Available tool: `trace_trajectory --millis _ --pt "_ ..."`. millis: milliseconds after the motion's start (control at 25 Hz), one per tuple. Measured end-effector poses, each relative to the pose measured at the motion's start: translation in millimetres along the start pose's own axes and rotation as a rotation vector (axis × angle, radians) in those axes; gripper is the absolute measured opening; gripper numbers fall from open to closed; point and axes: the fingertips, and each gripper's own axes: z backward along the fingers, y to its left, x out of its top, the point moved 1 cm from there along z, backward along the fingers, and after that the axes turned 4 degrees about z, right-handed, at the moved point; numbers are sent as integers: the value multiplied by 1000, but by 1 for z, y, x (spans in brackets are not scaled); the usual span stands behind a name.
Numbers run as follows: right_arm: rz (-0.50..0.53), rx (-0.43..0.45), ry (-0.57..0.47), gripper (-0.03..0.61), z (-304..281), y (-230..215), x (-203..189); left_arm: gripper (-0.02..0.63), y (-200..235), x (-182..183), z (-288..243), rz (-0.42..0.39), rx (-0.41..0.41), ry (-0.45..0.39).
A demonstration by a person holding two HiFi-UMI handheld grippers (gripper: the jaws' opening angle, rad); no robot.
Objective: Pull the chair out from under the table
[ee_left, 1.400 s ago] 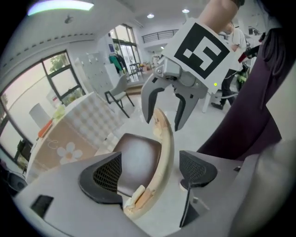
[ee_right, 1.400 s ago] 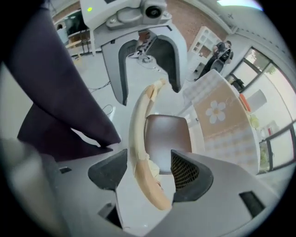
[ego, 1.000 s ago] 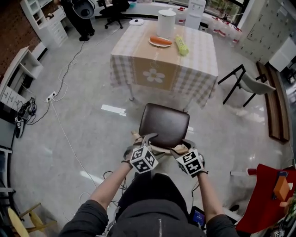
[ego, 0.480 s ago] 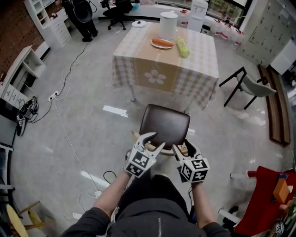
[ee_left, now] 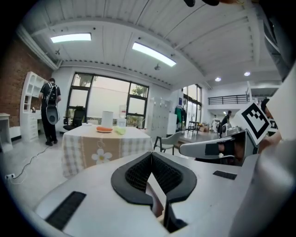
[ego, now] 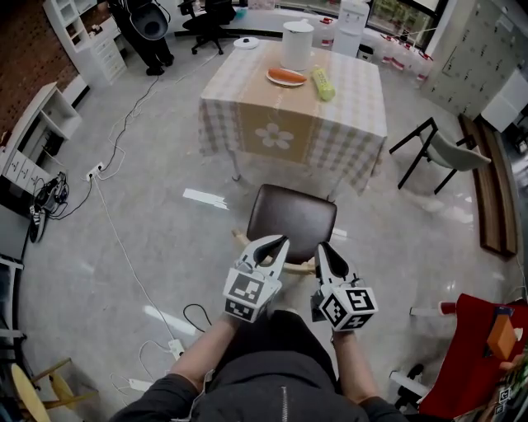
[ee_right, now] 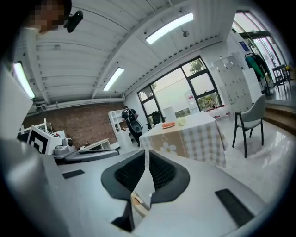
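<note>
The chair (ego: 293, 216), with a dark brown seat and a wooden back, stands on the floor in front of the checked-cloth table (ego: 247, 124), fully clear of it. Both grippers hang above the chair's back and touch nothing. My left gripper (ego: 280, 241) is shut, its pads (ee_left: 138, 172) meeting with nothing between them. The jaws of my right gripper (ego: 321, 246) are closing, almost together, and they too hold nothing. In the gripper views the table (ee_left: 88, 148) (ee_right: 185, 139) lies straight ahead beyond the left gripper (ee_left: 151, 153) and the right gripper (ee_right: 147, 152).
A white jar (ego: 297, 41), a plate with an orange thing (ego: 286, 76) and a green item (ego: 323, 82) sit on the table. A grey chair (ego: 450, 152) stands at the right. Cables (ego: 115, 239) run across the floor at the left. A person (ego: 148, 25) stands at the back.
Both grippers have lifted off the top of the chair's back, rolled, and gone from wide open to closed. The chair has stayed where it was.
</note>
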Motion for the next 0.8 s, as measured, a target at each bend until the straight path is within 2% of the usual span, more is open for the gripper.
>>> trace_trajectory --millis 240,360,480,640,800 --pt "-4 -73 -59 14 15 12 35 9 -19 31 12 61 -51 -90" --pt "24 -112 -67 12 23 12 44 9 -27 36 14 18 -57 -83" --pt "26 -116 -62 11 25 11 41 9 -35 33 13 -14 -75 -69" --pt "-5 -125 -40 11 24 9 29 9 -40 27 12 -11 -82 -71" --pt "8 -127 -25 11 23 8 20 9 -36 20 13 -2 -69 -62"
